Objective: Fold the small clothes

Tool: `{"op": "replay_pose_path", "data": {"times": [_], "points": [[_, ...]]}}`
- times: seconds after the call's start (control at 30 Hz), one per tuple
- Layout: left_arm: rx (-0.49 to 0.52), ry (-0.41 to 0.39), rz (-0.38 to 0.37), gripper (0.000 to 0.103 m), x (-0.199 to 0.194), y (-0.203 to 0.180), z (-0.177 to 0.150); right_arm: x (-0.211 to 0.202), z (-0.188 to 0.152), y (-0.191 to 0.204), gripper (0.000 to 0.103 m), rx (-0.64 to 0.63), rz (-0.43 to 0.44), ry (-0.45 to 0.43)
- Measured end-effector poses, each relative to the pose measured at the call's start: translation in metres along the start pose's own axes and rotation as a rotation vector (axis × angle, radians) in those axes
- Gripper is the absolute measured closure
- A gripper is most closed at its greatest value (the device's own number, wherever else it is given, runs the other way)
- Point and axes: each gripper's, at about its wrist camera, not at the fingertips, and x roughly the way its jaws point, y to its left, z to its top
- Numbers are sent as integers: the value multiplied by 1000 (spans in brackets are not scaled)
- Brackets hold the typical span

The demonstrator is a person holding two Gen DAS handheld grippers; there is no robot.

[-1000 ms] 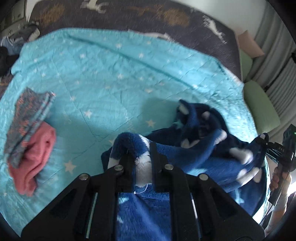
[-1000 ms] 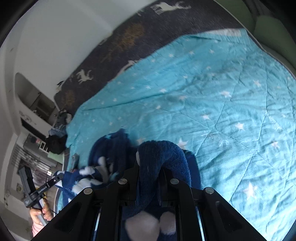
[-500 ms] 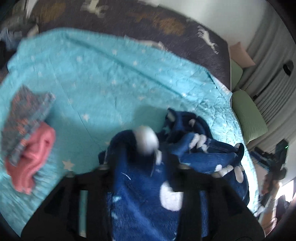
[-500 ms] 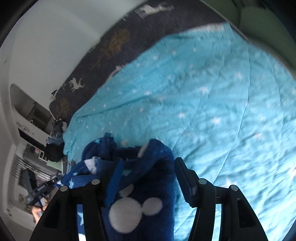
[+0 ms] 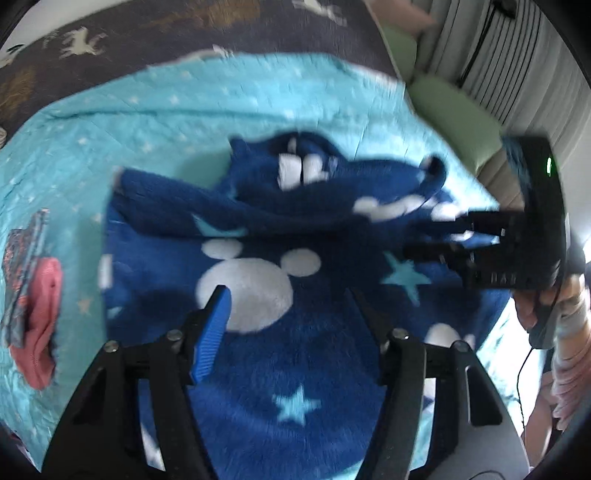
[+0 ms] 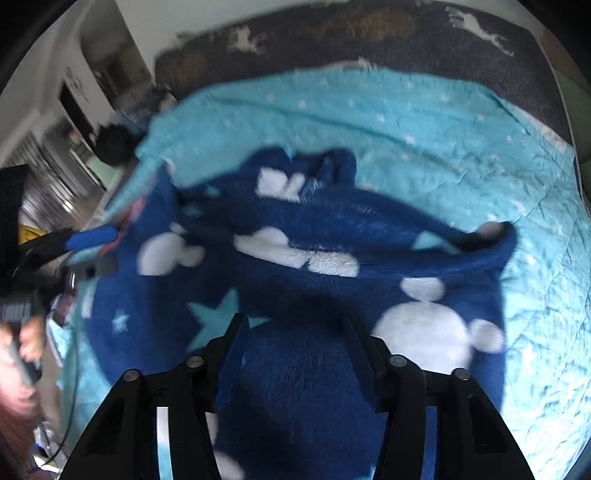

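Observation:
A navy fleece garment (image 5: 295, 236) with white mouse heads and pale blue stars lies spread on the turquoise star quilt (image 5: 147, 118). It also shows in the right wrist view (image 6: 332, 266), with a rumpled fold across its middle. My left gripper (image 5: 288, 295) is open and empty just above the garment's near part. My right gripper (image 6: 295, 321) is open and empty above the garment too. The right gripper also shows in the left wrist view (image 5: 480, 236) at the garment's right edge.
A folded patterned piece (image 5: 26, 254) and a red striped piece (image 5: 40, 314) lie stacked at the quilt's left edge. A dark deer-print blanket (image 5: 184, 26) lies beyond the quilt. Green cushions (image 5: 454, 110) and curtains stand at the right. Shelves (image 6: 74, 122) stand at the left.
Both grippers were shut on the navy garment a second ago; both have opened and let it go. The garment now lies spread out on the quilt.

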Motion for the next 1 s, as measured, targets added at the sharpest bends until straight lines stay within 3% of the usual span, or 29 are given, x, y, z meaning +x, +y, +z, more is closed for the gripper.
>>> {"op": "replay_pose_path", "data": {"times": [0.1, 0.27, 0.43, 0.57, 0.6, 0.67, 0.73, 0.9, 1.0], "points": [[-3, 20, 55, 42, 32, 5, 31, 17, 24, -9, 55, 10, -52, -34], [-117, -46, 201, 42, 54, 39, 80, 29, 76, -41, 55, 115, -126, -142], [-186, -50, 264, 42, 53, 72, 76, 41, 75, -72, 54, 252, -86, -134], [-234, -108, 203, 41, 6, 87, 31, 4, 38, -97, 54, 318, -18, -200], [-240, -120, 199, 37, -3, 86, 19, -13, 24, -103, 53, 320, -15, -221], [-264, -131, 189, 29, -25, 88, -9, -46, -8, -114, 46, 327, -28, -255], [-298, -123, 150, 27, -42, 87, -45, -74, -46, -124, 39, 356, -35, -270], [-346, -99, 54, 19, -69, 73, -117, -105, -133, -141, 36, 457, -1, -212], [-416, -79, -26, 19, -67, 67, -135, -105, -171, -140, 35, 511, 90, -174]]}}
